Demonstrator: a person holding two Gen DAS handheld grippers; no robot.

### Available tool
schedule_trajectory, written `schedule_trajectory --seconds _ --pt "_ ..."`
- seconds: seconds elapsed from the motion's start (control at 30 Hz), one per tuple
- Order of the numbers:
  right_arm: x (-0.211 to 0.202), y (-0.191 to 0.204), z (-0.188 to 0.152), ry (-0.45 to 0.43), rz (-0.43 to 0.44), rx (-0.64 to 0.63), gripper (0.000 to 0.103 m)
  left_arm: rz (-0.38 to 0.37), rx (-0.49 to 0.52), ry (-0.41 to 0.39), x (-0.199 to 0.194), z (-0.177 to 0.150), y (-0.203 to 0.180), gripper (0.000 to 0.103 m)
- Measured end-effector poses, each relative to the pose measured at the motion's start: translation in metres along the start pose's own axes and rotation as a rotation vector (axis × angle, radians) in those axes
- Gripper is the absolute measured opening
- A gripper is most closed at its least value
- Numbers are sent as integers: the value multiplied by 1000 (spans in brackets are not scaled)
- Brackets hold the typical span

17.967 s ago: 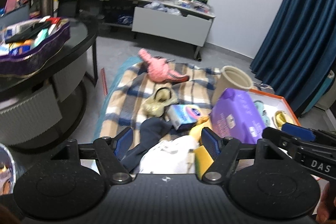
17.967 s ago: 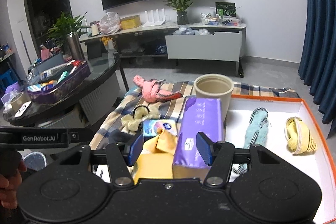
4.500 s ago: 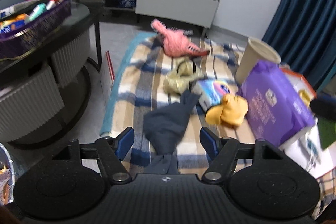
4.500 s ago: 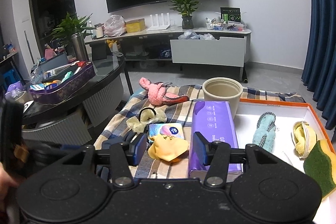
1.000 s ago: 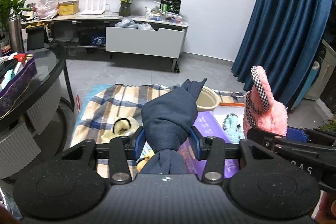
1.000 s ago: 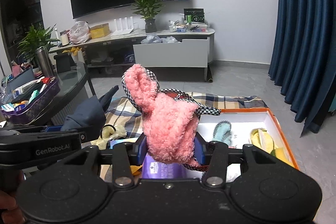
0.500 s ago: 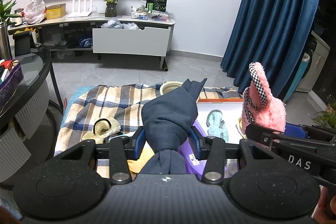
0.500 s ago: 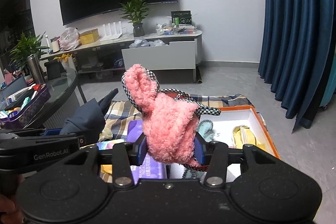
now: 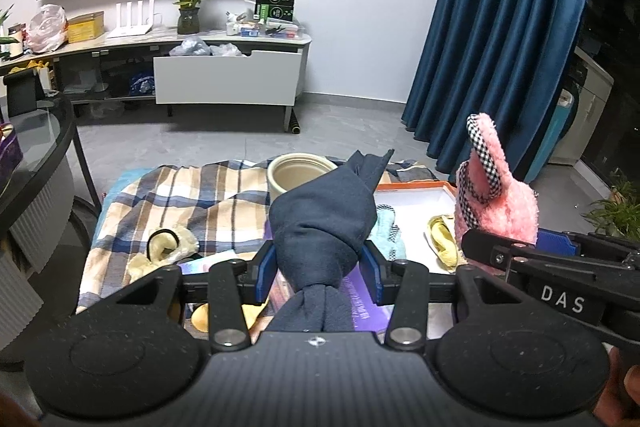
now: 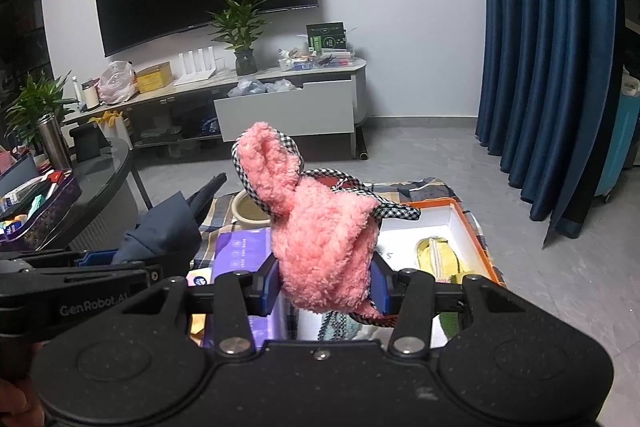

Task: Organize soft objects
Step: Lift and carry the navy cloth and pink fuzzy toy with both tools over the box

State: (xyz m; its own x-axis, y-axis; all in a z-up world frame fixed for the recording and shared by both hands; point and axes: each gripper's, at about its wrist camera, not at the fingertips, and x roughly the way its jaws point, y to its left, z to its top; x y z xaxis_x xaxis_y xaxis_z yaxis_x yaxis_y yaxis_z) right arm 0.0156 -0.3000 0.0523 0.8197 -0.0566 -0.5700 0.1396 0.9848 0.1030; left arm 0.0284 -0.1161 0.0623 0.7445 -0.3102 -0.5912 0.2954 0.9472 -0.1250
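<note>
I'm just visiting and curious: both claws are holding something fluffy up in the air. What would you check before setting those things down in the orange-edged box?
1. Left gripper shut on the navy cloth: ok.
2. Right gripper shut on the pink plush: ok.
3. Orange-rimmed box within view ahead: ok.
4. Free white floor in the box beside the teal item and yellow item: ok.
5. Plush's checkered straps clear of the fingers: cannot tell.
6. Grippers apart from each other: ok.

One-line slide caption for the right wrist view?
Right gripper holds a pink plush bag above the orange-rimmed box.
</note>
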Motion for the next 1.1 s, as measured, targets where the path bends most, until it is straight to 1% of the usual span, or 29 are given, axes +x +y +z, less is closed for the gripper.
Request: schedule_trajectory --seconds 1.1 --pt "-1 -52 -6 6 -81 79 55 -88 82 28 21 1 -35 45"
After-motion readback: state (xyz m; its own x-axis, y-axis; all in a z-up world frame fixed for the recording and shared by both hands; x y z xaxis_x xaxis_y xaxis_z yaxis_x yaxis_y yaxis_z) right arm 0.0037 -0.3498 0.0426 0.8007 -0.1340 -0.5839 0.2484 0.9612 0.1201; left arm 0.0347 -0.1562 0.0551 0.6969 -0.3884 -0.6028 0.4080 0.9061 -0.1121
